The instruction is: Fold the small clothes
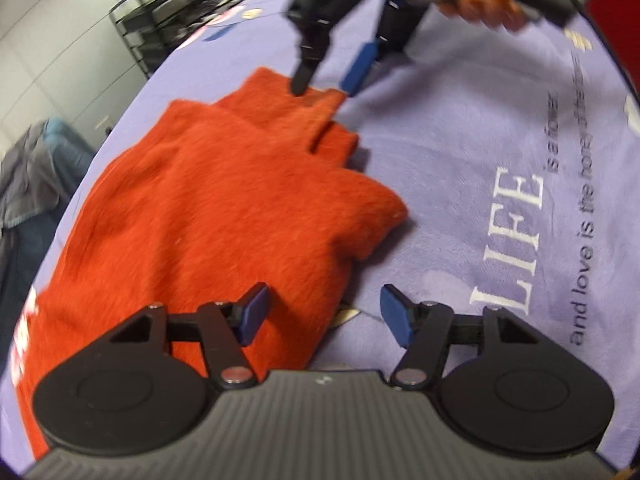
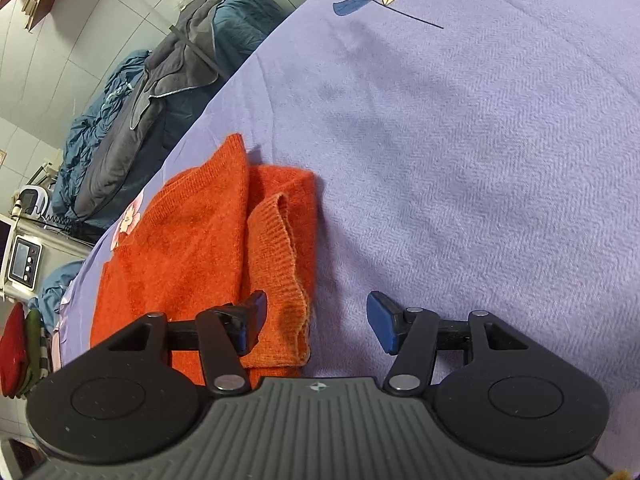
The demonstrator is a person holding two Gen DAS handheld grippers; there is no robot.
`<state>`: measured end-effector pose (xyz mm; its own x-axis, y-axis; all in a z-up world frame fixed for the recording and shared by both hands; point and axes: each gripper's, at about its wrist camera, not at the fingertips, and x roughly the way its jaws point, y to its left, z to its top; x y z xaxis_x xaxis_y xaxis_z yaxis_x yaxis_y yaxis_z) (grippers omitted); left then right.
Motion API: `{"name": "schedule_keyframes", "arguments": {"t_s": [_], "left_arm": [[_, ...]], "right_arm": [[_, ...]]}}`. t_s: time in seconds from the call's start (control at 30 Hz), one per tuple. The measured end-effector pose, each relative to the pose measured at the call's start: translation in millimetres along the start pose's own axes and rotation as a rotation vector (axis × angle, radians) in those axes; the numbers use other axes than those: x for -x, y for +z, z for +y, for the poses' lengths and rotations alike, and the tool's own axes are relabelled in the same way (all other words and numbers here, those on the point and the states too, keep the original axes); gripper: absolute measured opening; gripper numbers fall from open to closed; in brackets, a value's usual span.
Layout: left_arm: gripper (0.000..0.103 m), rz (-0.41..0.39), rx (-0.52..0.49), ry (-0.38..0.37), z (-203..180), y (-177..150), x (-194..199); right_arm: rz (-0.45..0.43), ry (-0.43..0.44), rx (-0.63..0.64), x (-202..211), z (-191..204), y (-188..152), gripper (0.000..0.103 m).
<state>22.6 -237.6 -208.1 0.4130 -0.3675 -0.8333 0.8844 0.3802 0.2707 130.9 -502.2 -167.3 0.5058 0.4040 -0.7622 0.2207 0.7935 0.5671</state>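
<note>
An orange knitted sweater (image 1: 224, 208) lies partly folded on a purple blanket (image 1: 460, 152). My left gripper (image 1: 324, 316) is open low over the sweater's near edge; one pad is above the knit, the other above the blanket. In the left wrist view my right gripper (image 1: 330, 76) is open at the sweater's far corner, fingertips close to the fabric. In the right wrist view, the right gripper (image 2: 318, 320) straddles a ribbed sleeve cuff (image 2: 288, 280) of the sweater (image 2: 188, 248). The cuff lies by the left pad, and the pads do not press on it.
A person's hand (image 1: 480, 4) holds the right gripper. Beyond the blanket's (image 2: 480, 160) edge are a heap of dark blue and grey bedding (image 2: 160, 100), a small device with a screen (image 2: 24, 260), folded red and green clothes (image 2: 16, 352) and a black rack (image 1: 148, 28).
</note>
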Motion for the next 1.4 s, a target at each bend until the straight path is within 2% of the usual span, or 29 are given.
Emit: {"name": "schedule_keyframes", "arguments": {"t_s": [0.13, 0.23, 0.3, 0.43, 0.53, 0.7, 0.87, 1.0, 1.03, 1.07, 1.1, 1.13, 1.3, 1.4], "left_arm": [[0.059, 0.002, -0.091, 0.059, -14.7, 13.0, -13.6], [0.054, -0.003, -0.161, 0.085, -24.4, 24.3, -22.1], [0.047, 0.002, -0.170, 0.083, -26.2, 33.0, -26.8], [0.042, 0.019, -0.131, 0.071, -23.0, 47.3, -37.8], [0.036, 0.037, -0.039, 0.050, -15.4, 53.6, -40.5], [0.030, 0.045, 0.215, -0.015, 12.4, 53.8, -41.9], [0.025, 0.053, 0.313, -0.042, 27.4, 53.6, -41.9], [0.020, 0.044, 0.497, -0.102, 52.2, 47.5, -42.4], [0.020, 0.042, 0.531, -0.115, 57.3, 45.3, -42.0], [0.018, 0.039, 0.557, -0.125, 60.9, 42.9, -41.2], [0.017, 0.035, 0.576, -0.135, 64.4, 40.2, -40.4], [0.016, 0.031, 0.599, -0.147, 68.4, 37.0, -39.3], [0.012, 0.003, 0.783, -0.212, 90.5, 19.1, -36.4], [0.012, -0.035, 0.864, -0.233, 100.3, 8.2, -29.3]], "right_arm": [[0.007, 0.006, 0.012, -2.1, -2.6, -0.5, 0.093], [0.012, 0.018, 0.021, -4.1, -2.2, -0.9, 0.094], [0.016, 0.029, 0.023, -5.5, -2.4, -0.6, 0.095], [0.021, 0.049, 0.018, -7.6, -3.5, 2.8, 0.096], [0.032, 0.068, 0.023, -9.6, -2.6, 5.6, 0.099], [0.044, 0.106, 0.015, -20.7, 1.4, 12.6, 0.099], [0.045, 0.139, 0.022, -39.8, 15.7, 22.0, 0.101], [0.019, 0.142, 0.016, -52.3, 23.7, 25.4, 0.100], [0.010, 0.146, 0.006, -53.6, 24.3, 26.3, 0.092], [0.002, 0.145, -0.003, -54.2, 25.5, 26.5, 0.080], [0.003, 0.136, -0.010, -55.1, 25.8, 26.8, 0.052], [0.005, 0.124, -0.017, -55.7, 25.3, 26.1, 0.046], [-0.030, 0.114, -0.014, -44.9, 28.2, 18.8, 0.037], [-0.056, 0.102, 0.005, -36.6, 40.7, 17.9, 0.035]]}}
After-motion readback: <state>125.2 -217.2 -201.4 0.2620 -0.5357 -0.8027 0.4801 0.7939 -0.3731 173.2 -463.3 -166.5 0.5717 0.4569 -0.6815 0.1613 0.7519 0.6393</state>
